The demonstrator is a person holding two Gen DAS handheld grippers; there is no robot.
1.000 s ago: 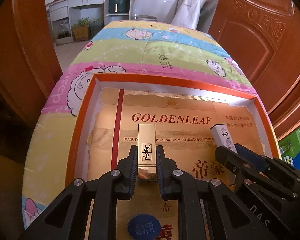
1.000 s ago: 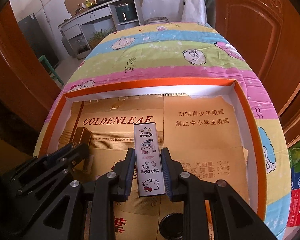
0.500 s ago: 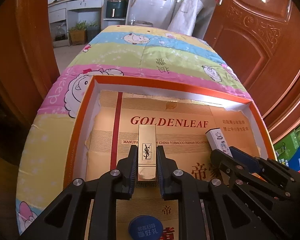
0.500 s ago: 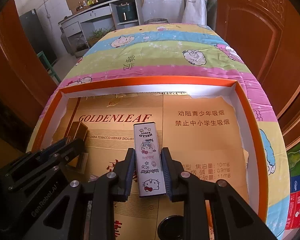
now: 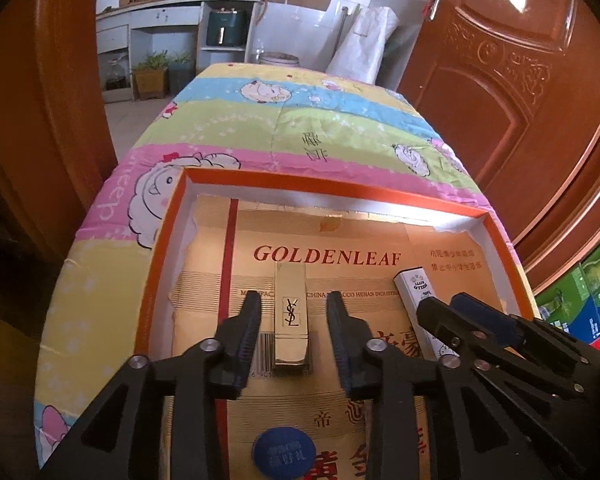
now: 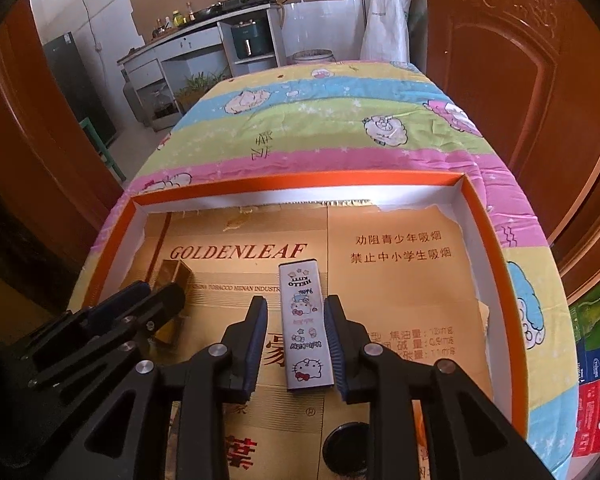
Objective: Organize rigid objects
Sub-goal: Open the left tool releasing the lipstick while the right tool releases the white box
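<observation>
Our left gripper [image 5: 294, 312] has just been opening: its jaws now stand clear of the gold case [image 5: 291, 316] on both sides, a plain gap showing between each pad and the case. The case lies flat between them on the cardboard liner [image 5: 340, 400], its black monogram facing up, its long axis running away from us, just under the word GOLDENLEAF.

Our right gripper [image 6: 296, 320] has also just been parting its jaws, though less far. The white box [image 6: 306, 324] with cartoon cats lies between them on the liner; we see a narrow gap at the left pad, and at the right pad the gap is very thin, so the pads appear to be off the box.

The two grippers sit side by side, the case to the left of the box, both well inside the orange tray [image 6: 292, 179]. The tray has white inner walls and the liner covers its floor. A dark blue round disc [image 5: 284, 452] lies on the liner near us, below the left gripper.

The tray rests on a striped quilt [image 5: 340, 128] printed with sheep. Wooden doors [image 5: 512, 92] flank it, and a counter [image 6: 204, 40] stands at the far wall.
</observation>
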